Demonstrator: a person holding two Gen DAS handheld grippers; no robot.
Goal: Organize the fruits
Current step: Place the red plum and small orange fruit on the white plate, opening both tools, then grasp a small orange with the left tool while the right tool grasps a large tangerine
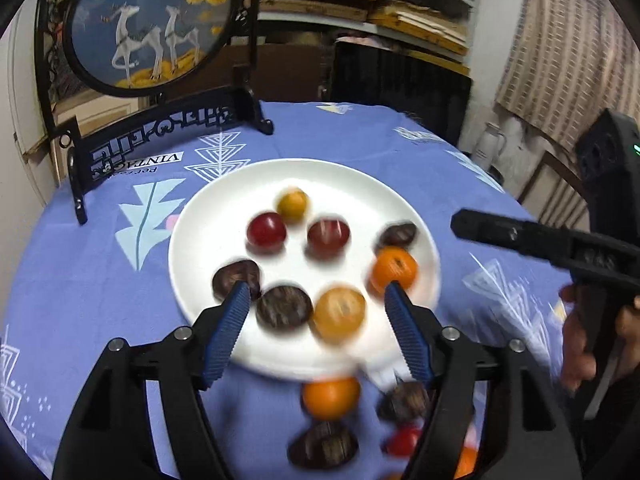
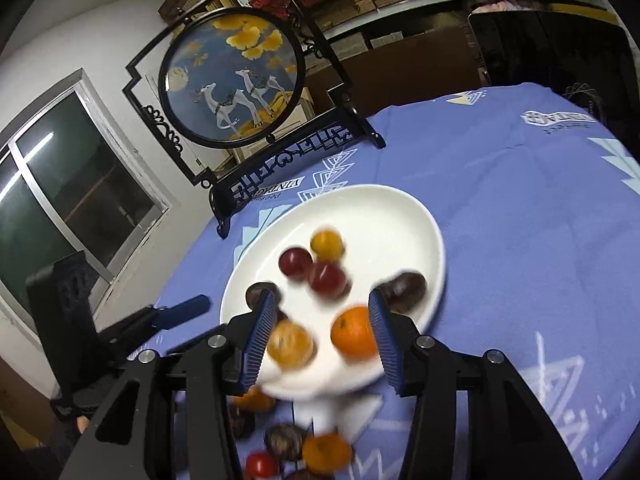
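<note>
A white plate [image 1: 240, 184] [image 2: 380, 216] on the blue tablecloth holds several fruits: two red ones [image 1: 266, 232], a small yellow one [image 1: 293, 204], dark brown ones [image 1: 284, 306] and oranges [image 1: 394, 270] [image 2: 354, 332]. More fruit lies loose on the cloth in front of the plate, among it an orange [image 1: 331, 398] and a red one [image 2: 260, 464]. My left gripper [image 1: 317, 286] hovers open over the plate's near side, nothing pressed between its pads. My right gripper [image 2: 321, 294] is also open above the plate, the orange close beside its right pad.
A round deer picture in a black stand [image 1: 148, 20] [image 2: 232, 80] stands at the table's back left. A hand [image 1: 580, 340] holds the right gripper at the right. A white jug [image 1: 490, 146] sits beyond the table edge. A window [image 2: 80, 184] is at the left.
</note>
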